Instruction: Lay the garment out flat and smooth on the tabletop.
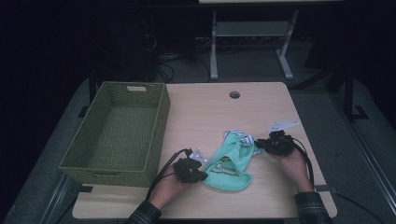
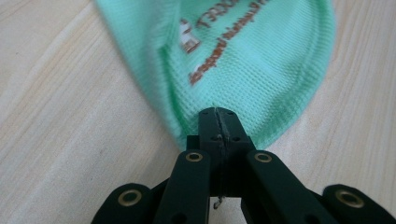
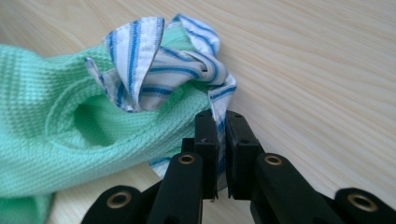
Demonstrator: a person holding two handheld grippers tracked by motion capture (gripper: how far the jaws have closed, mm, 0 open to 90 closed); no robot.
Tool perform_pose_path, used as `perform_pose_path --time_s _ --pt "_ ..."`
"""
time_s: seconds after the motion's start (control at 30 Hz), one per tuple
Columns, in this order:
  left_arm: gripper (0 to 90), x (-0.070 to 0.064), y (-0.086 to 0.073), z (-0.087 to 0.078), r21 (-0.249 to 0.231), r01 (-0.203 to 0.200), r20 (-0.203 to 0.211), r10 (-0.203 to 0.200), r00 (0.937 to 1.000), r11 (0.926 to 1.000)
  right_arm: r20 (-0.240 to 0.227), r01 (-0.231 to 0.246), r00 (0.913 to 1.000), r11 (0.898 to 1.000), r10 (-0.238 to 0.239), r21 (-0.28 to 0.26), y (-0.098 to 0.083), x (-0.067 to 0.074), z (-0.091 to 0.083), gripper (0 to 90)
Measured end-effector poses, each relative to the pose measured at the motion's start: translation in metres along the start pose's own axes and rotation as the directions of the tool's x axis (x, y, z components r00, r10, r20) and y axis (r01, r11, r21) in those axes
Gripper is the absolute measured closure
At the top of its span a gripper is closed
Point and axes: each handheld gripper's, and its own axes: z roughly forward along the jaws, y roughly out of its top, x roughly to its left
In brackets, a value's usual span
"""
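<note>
1. Now the left gripper [image 2: 218, 122] pinches the green waffle-knit garment's [image 2: 261, 60] hem, cloth spreading ahead of its jaws.
2. Right gripper [image 3: 218, 122] clamps the striped collar [image 3: 159, 70], bunched just ahead.

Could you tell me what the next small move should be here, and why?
Probably lift both hands together: the left gripper is shut on the green cloth hem, the right gripper pinches its striped trim, and the basket waits alongside.

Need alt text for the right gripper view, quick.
The right gripper is shut on the blue-striped white trim of a mint green garment lying on a light wooden table.
</note>
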Motion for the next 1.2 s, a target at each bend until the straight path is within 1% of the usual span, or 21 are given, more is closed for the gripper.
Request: perform_pose_path --time_s 0.07,0.13,0.2,0.27,0.37,0.43,0.47,0.5,0.53,0.63,0.7,0.73,0.77,0.87,0.9,0.93,0.97,1.03,1.1,1.17,1.2 --pt "89.5 0.000 0.000 0.000 0.000 -0.001 0.001 0.001 1.0000 1.0000 0.010 0.003 0.9999 1.000 -0.003 0.001 -0.002 -0.004 -0.003 84.6" --pt "89.5 0.000 0.000 0.000 -0.002 0.002 0.002 -0.002 1.0000 1.0000 0.023 -0.009 0.9997 1.000 0.008 0.006 -0.005 -0.009 -0.005 84.7" --pt "89.5 0.000 0.000 0.000 -0.001 0.001 0.002 -0.001 1.0000 1.0000 0.043 -0.010 0.9990 1.000 0.009 0.019 -0.009 -0.014 -0.004 84.7" --pt "89.5 0.000 0.000 0.000 -0.002 0.001 0.002 -0.001 1.0000 1.0000 0.049 -0.020 0.9987 0.999 0.019 0.029 -0.013 -0.018 -0.002 84.9" --pt "89.5 0.000 0.000 0.000 -0.003 0.001 0.003 -0.001 1.0000 1.0000 0.054 -0.024 0.9983 0.998 0.021 0.049 -0.016 -0.022 0.002 85.0" --pt "89.5 0.000 0.000 0.000 -0.003 0.001 0.002 -0.001 1.0000 1.0000 0.060 -0.023 0.9980 0.999 0.021 0.045 -0.016 -0.021 0.003 84.9" --pt "89.5 0.000 0.000 0.000 -0.003 0.001 0.002 -0.001 1.0000 1.0000 0.067 -0.012 0.9977 0.999 0.009 0.045 -0.015 -0.021 0.003 84.0" --pt "89.5 0.000 0.000 0.000 -0.003 0.000 0.002 0.000 1.0000 1.0000 0.067 -0.011 0.9977 0.999 0.008 0.045 -0.015 -0.020 0.003 81.4" --pt "89.5 0.000 0.000 0.000 -0.004 0.001 0.002 -0.001 1.0000 1.0000 0.069 -0.010 0.9976 0.999 0.007 0.044 -0.015 -0.020 0.002 76.3" --pt "89.5 0.001 0.000 0.000 0.002 -0.002 0.006 0.002 1.0000 1.0000 0.064 -0.032 0.9975 0.999 0.030 0.021 -0.016 -0.022 -0.002 69.1" --pt "89.5 0.002 0.000 0.000 0.001 -0.002 0.010 0.002 1.0000 1.0000 0.061 -0.052 0.9968 0.999 0.051 0.009 -0.015 -0.021 -0.008 68.3" --pt "89.4 0.001 0.000 0.000 -0.005 0.007 0.011 -0.006 0.9999 1.0000 0.068 -0.051 0.9964 0.999 0.051 0.002 -0.015 -0.020 -0.011 67.8" --pt "89.5 0.002 0.000 -0.001 0.007 -0.010 0.009 0.010 0.9999 0.9999 0.072 -0.053 0.9959 0.999 0.053 -0.007 -0.015 -0.020 -0.016 67.6" --pt "89.4 0.001 0.000 0.000 -0.001 -0.003 0.002 0.003 1.0000 1.0000 0.057 -0.065 0.9962 0.997 0.067 -0.036 -0.016 -0.018 -0.027 70.7" --pt "89.4 0.000 0.000 0.000 -0.007 0.006 0.001 -0.006 1.0000 1.0000 0.038 -0.077 0.9962 0.996 0.079 -0.042 -0.017 -0.016 -0.031 72.6" --pt "89.4 0.000 0.000 0.001 -0.010 0.005 0.000 -0.005 1.0000 0.9999 0.035 -0.067 0.9970 0.997 0.069 -0.048 -0.018 -0.015 -0.034 74.8" --pt "89.4 0.000 0.000 0.000 -0.003 -0.003 0.000 0.003 1.0000 1.0000 0.024 -0.068 0.9973 0.996 0.070 -0.052 -0.020 -0.013 -0.037 77.4" --pt "89.4 0.000 0.000 0.000 -0.004 -0.001 0.000 0.001 1.0000 1.0000 0.007 -0.064 0.9979 0.996 0.065 -0.054 -0.023 -0.008 -0.041 80.3" --pt "89.4 0.000 0.000 0.000 -0.002 -0.004 -0.001 0.004 1.0000 1.0000 0.008 -0.049 0.9987 0.998 0.049 -0.040 -0.027 -0.003 -0.043 82.6" --pt "89.4 0.000 0.000 0.000 -0.001 -0.007 -0.002 0.007 1.0000 1.0000 -0.003 -0.048 0.9989 0.998 0.048 -0.030 -0.031 0.003 -0.045 84.8" --pt "89.4 0.000 0.000 -0.001 0.008 -0.015 -0.003 0.015 0.9999 0.9999 -0.010 -0.048 0.9988 0.998 0.048 -0.029 -0.033 0.004 -0.046 85.0"
